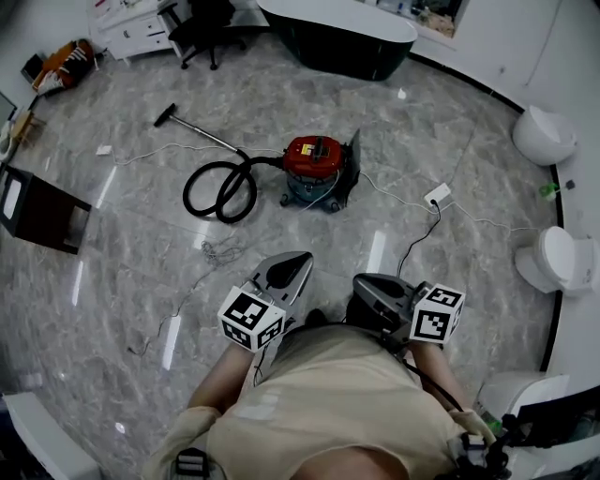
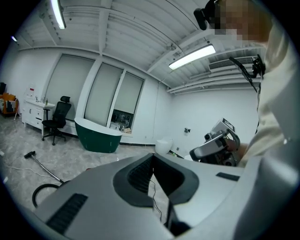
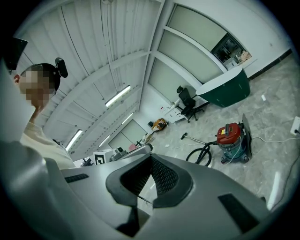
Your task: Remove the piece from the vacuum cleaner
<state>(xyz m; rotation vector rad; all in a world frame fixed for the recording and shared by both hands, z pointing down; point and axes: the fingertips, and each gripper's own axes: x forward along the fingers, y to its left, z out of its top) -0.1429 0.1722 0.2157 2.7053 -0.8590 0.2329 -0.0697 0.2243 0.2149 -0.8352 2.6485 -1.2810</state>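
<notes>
You stand in large open room, mixed fit-out: reads as staged test space or showroom. Polished grey marble-look floor (image 1: 122, 244). Dark green freestanding bathtub (image 1: 337, 37) at far wall, white toilet-like fixtures (image 1: 544, 136) along your right. Same room holds black office chair (image 1: 202, 28), white cabinet (image 1: 136, 33). Above you: white panelled ceiling (image 2: 122, 33), strip lights (image 2: 192, 56), wall air-conditioning unit (image 2: 234, 63); tall frosted panels (image 2: 108, 93) behind bathtub.

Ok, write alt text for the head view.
A red canister vacuum cleaner with a looped black hose stands on the grey marble floor, ahead of the person. The left gripper and right gripper are held close to the person's body, empty and well short of the vacuum.
</notes>
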